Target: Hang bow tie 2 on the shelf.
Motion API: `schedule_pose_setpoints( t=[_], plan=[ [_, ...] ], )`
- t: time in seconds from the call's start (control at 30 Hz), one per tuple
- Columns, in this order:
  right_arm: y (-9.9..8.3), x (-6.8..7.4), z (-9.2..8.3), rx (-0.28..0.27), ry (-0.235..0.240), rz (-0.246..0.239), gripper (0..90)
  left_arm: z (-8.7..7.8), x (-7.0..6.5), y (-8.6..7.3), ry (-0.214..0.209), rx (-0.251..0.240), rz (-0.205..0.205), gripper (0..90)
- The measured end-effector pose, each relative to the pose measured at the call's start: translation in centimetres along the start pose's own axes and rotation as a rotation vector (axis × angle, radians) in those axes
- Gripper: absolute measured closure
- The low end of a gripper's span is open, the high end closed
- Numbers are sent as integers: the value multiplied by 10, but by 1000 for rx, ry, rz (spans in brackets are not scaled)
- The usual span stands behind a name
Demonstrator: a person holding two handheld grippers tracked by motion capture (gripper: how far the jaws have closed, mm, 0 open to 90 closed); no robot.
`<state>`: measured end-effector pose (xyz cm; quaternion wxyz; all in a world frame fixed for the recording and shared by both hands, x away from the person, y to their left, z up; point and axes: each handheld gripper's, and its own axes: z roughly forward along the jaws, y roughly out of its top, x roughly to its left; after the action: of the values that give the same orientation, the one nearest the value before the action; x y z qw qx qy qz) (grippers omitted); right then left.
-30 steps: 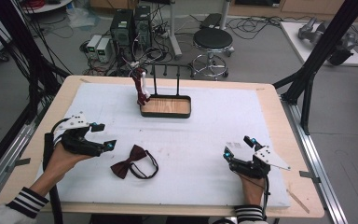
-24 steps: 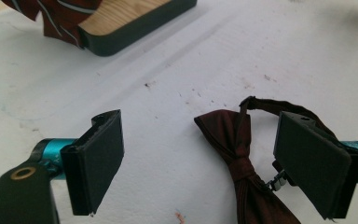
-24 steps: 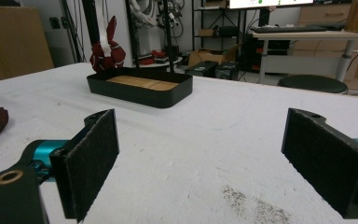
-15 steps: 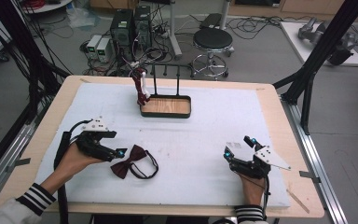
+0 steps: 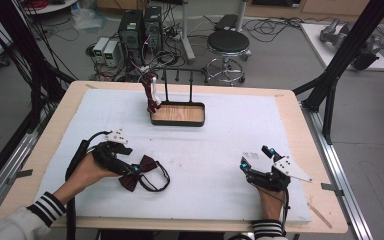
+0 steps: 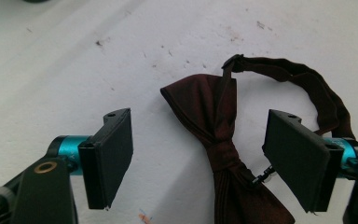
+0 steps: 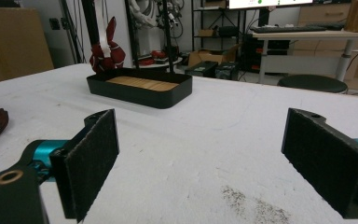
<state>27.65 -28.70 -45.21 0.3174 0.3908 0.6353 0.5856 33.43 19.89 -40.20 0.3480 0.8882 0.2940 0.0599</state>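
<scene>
Near the desk's [image 5: 70, 105] front left corner, on its white cover, lies a dark maroon bow tie [image 5: 139, 172] with a thin neck strap looping off toward the middle of the desk. Its cloth has a dull satin sheen, gathered tight at a central knot and fanning into pleated wings on both sides.

From the high view the left gripper [image 5: 130, 170] sits right at the tie, the hand resting low on the cover, while the right gripper [image 5: 254, 159] waits well apart near the front right corner, pointing toward the far edge.

Up close, the left gripper view gives what the overhead one cannot: the knot [image 6: 221, 154] lies between the two black jaws, nearer the right-hand one, with bare white cover between each pad and the cloth. The jaws are spread and have just been closing in, though neither pad presses on the tie yet. A small black metal hook [image 6: 261, 176] shows beside the knot, and the strap's [image 6: 307, 79] stitched end meets the upper wing.

Looking along the right gripper's own jaws, they stand wide apart over bare cover, nothing between them. That low angle also shows the black tray [image 7: 140, 91] with its wooden floor near the far edge, a second red tie [image 7: 106, 53] hanging from the rack beside it.
</scene>
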Motion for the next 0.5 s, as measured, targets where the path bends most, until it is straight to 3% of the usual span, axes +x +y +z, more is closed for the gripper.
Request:
schedule_pose_setpoints(
  t=[0.23, 0.5],
  plan=[
    [0, 0, 0, 0, 1, 1, 102, 12, -3, 4, -1, 71, 14, 280],
    [0, 0, 0, 2, -1, 5, 102, 22, -3, 6, -16, 117, 0, 295]
  ],
)
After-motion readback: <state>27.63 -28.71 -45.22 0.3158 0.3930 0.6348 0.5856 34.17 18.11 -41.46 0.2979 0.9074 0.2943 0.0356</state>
